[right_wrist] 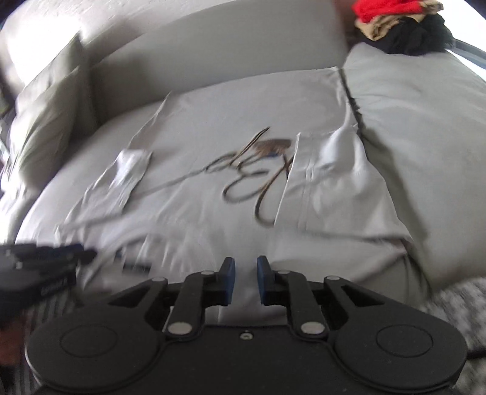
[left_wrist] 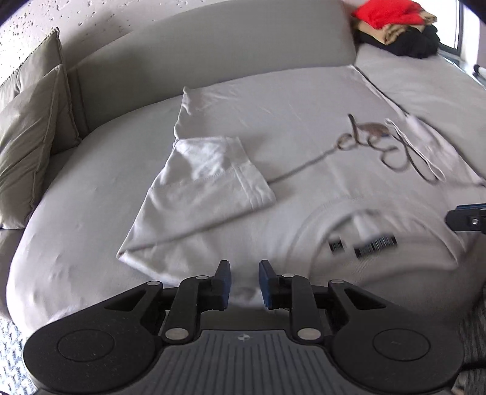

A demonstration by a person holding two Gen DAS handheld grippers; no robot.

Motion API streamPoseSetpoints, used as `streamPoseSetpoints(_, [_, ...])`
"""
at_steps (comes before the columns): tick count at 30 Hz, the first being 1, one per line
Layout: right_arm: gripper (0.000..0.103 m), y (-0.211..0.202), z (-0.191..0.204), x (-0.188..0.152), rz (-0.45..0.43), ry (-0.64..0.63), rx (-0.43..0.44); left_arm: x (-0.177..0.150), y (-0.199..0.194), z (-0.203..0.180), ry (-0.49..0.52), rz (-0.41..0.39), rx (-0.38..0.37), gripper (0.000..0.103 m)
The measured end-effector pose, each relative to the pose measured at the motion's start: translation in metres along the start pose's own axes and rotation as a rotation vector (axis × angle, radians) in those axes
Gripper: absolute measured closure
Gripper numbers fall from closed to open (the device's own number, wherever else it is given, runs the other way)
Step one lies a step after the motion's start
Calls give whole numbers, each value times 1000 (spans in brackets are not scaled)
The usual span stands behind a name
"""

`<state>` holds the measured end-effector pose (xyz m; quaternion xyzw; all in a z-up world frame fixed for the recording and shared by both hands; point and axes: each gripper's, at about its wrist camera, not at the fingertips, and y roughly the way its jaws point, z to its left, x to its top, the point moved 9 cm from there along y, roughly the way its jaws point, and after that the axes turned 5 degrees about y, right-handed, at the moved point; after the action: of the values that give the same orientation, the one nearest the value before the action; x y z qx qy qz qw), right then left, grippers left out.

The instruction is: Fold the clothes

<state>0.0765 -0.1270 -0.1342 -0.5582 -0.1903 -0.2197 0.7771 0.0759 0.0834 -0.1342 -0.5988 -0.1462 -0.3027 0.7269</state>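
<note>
A white T-shirt (left_wrist: 273,145) with a dark cursive print lies flat on a grey sofa seat, collar toward me. Its left sleeve (left_wrist: 209,179) is folded inward over the body, and the right sleeve (right_wrist: 343,182) is folded in too. The collar with barcode labels (left_wrist: 364,243) lies near the seat's front edge. My left gripper (left_wrist: 244,282) hovers open over the shirt's near left shoulder edge, with nothing between the fingers. My right gripper (right_wrist: 246,281) is open above the near right shoulder edge. Each gripper's tip shows at the edge of the other view.
Olive cushions (left_wrist: 30,127) lean at the sofa's left end. A pile of red, tan and black clothes (left_wrist: 398,27) sits at the back right corner. A seam (right_wrist: 352,100) divides the seat cushions. Patterned rug (right_wrist: 461,307) shows below the sofa front.
</note>
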Motion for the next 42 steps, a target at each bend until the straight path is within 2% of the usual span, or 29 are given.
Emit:
streamPoseSetpoints(2, [88, -14, -1, -6, 28, 20, 19, -5, -11, 4, -27, -18, -17, 85])
streamPoseSetpoints(4, [88, -21, 1, -5, 18, 42, 39, -3, -19, 8, -69, -56, -29, 83])
streamPoseSetpoints(5, [87, -21, 3, -3, 4, 43, 43, 0, -21, 8, -91, -69, -32, 79])
streamPoseSetpoints(6, [87, -21, 6, -1, -9, 44, 47, 2, -20, 6, -96, -69, -39, 71])
streamPoseSetpoints(7, [87, -21, 9, 2, -23, 44, 52, 5, -20, 3, -99, -68, -47, 68])
streamPoseSetpoints(9, [87, -11, 15, 2, -12, 33, 54, 9, -9, -4, -82, -41, -59, 68])
streamPoseSetpoints(11, [86, 3, 18, -6, 44, 9, 40, 2, 0, -10, -72, 13, -72, 68])
streamPoseSetpoints(15, [81, -4, 18, -15, 62, -23, 61, -5, -7, -12, -26, 47, -82, 66])
streamPoseSetpoints(17, [79, -11, 16, -13, 84, 19, 95, -6, -14, -8, -25, 60, -81, 67])
streamPoseSetpoints(19, [77, -24, 18, -1, 59, 63, 143, 8, -27, 4, -43, 5, -62, 67])
streamPoseSetpoints(21, [68, -42, 23, 20, -3, 80, 179, 25, -44, 18, -70, -64, -46, 67])
streamPoseSetpoints(26, [58, -87, 38, 78, -164, 94, 260, 81, -89, 61, -144, -255, -29, 65])
streamPoseSetpoints(28, [55, -101, 39, 103, -220, 117, 284, 104, -100, 79, -158, -314, -22, 59])
streamPoseSetpoints(30, [46, -113, 39, 129, -271, 137, 304, 123, -101, 95, -178, -339, -25, 50])
streamPoseSetpoints(31, [44, -116, 38, 141, -292, 147, 309, 131, -98, 102, -190, -334, -25, 47])
streamPoseSetpoints(33, [33, -117, 32, 164, -328, 157, 306, 146, -88, 115, -211, -321, -31, 32])
streamPoseSetpoints(37, [33, -81, 2, 207, -323, 187, 234, 172, -28, 134, -245, -215, -99, 31])
streamPoseSetpoints(38, [33, -68, -7, 216, -315, 204, 218, 178, -10, 139, -256, -182, -118, 36])
streamPoseSetpoints(40, [40, -32, -31, 234, -296, 251, 206, 183, 29, 145, -283, -152, -121, 45])
streamPoseSetpoints(41, [53, -14, -43, 243, -287, 274, 200, 186, 49, 148, -297, -137, -122, 60])
streamPoseSetpoints(42, [65, 9, -59, 253, -277, 304, 180, 189, 68, 152, -311, -121, -123, 68])
